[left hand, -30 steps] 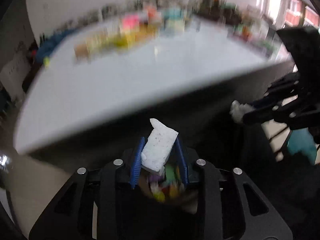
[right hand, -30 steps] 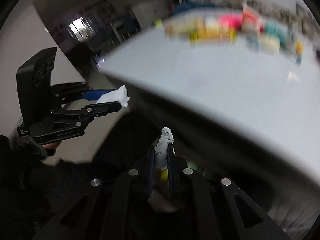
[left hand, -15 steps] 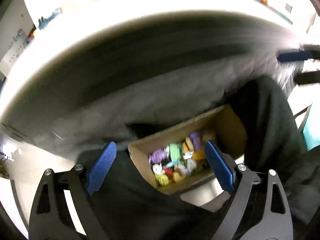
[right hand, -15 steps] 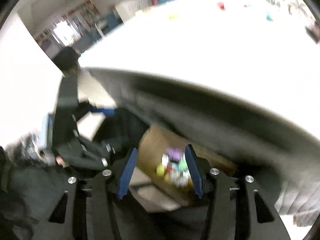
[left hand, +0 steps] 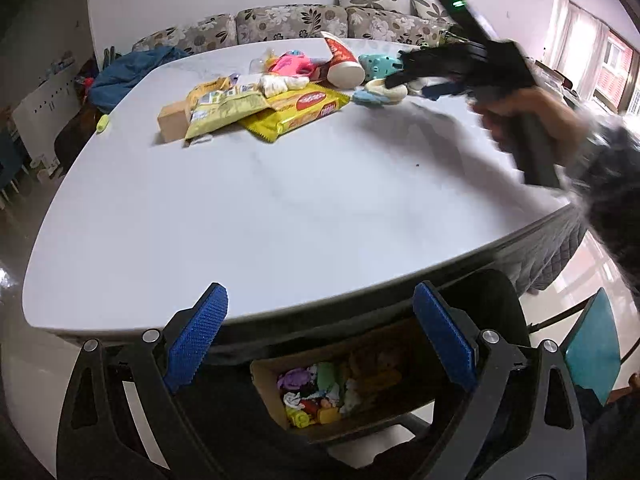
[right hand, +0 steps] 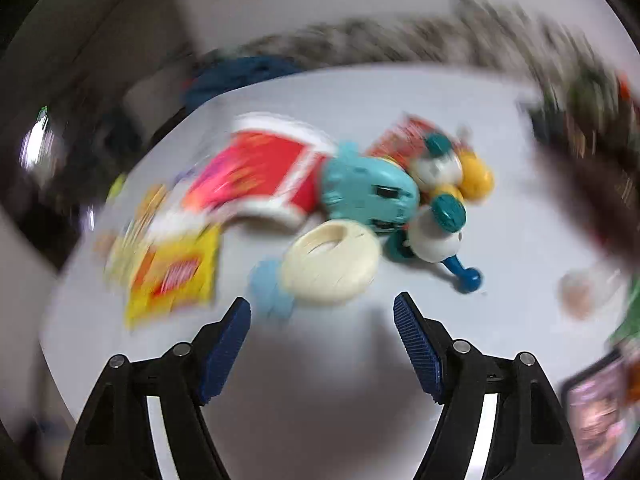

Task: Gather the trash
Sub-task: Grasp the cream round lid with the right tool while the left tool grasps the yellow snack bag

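Observation:
My left gripper (left hand: 320,336) is open and empty at the table's near edge, above a cardboard box (left hand: 272,396) that holds several coloured scraps (left hand: 316,394). My right gripper (right hand: 322,334) is open and empty over the far part of the white table (left hand: 280,200), just short of a cream ring (right hand: 330,262) and a pale blue piece (right hand: 268,286). It also shows in the left wrist view (left hand: 416,80). A red paper cup (left hand: 340,60), yellow snack wrappers (left hand: 296,110) and a small brown box (left hand: 172,122) lie in the far pile.
A teal toy (right hand: 368,194), white and teal toys (right hand: 438,228) and a yellow ball (right hand: 476,176) sit behind the ring. A floral sofa (left hand: 292,20) stands behind the table. A teal chair (left hand: 592,348) stands at the right.
Both grippers let go of their white scraps over the box and opened. The left one tilted back up to the table; the right one moved out to the far pile.

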Demonstrator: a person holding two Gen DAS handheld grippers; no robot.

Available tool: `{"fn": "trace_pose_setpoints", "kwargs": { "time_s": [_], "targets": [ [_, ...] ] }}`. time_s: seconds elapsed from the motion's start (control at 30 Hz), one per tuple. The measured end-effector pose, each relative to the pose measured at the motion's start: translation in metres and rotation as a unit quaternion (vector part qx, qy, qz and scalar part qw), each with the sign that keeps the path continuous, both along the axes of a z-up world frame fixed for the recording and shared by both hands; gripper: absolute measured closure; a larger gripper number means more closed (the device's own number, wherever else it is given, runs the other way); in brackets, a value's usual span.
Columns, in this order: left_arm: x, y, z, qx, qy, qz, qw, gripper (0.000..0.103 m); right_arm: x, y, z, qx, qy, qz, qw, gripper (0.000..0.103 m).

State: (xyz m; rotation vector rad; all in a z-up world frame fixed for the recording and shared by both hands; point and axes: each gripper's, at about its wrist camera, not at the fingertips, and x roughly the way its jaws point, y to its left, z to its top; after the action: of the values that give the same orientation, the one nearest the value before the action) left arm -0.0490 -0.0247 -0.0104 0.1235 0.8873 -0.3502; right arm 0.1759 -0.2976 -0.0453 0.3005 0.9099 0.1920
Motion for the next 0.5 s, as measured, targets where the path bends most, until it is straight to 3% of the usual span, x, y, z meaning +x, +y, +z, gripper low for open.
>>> {"fn": "trace_pose_setpoints", "kwargs": {
  "time_s": [0.03, 0.07, 0.1, 0.13, 0.17, 0.37, 0.5],
  "targets": [
    [0.002, 0.0, 0.001, 0.002, -0.002, -0.001, 1.0, 0.011, 0.008, -0.003, -0.003, 0.023, 0.001, -0.017, 1.0, 0.031],
    [0.005, 0.001, 0.001, 0.003, -0.003, 0.0, 1.0, 0.011, 0.016, 0.0, -0.002, 0.012, 0.008, -0.025, 1.0, 0.033],
    [0.007, 0.001, 0.003, 0.003, -0.003, 0.002, 1.0, 0.011, 0.024, 0.009, -0.002, -0.011, 0.011, -0.018, 1.0, 0.045],
    [0.013, 0.003, 0.004, -0.002, -0.001, 0.003, 1.0, 0.011, 0.032, 0.017, -0.002, -0.034, 0.01, -0.006, 0.999, 0.063],
    [0.02, 0.004, 0.005, -0.008, 0.002, 0.003, 1.0, 0.011, 0.035, 0.024, -0.003, -0.047, 0.006, 0.007, 0.999, 0.066],
    [0.072, 0.001, 0.02, 0.003, -0.05, 0.034, 0.9982, 0.011, 0.013, 0.042, -0.004, -0.067, -0.024, 0.056, 0.996, 0.07],
    [0.13, -0.016, 0.018, 0.019, -0.04, 0.034, 0.9984, 0.011, -0.017, 0.033, -0.003, -0.061, -0.023, 0.075, 0.995, 0.07]
  ]
}}
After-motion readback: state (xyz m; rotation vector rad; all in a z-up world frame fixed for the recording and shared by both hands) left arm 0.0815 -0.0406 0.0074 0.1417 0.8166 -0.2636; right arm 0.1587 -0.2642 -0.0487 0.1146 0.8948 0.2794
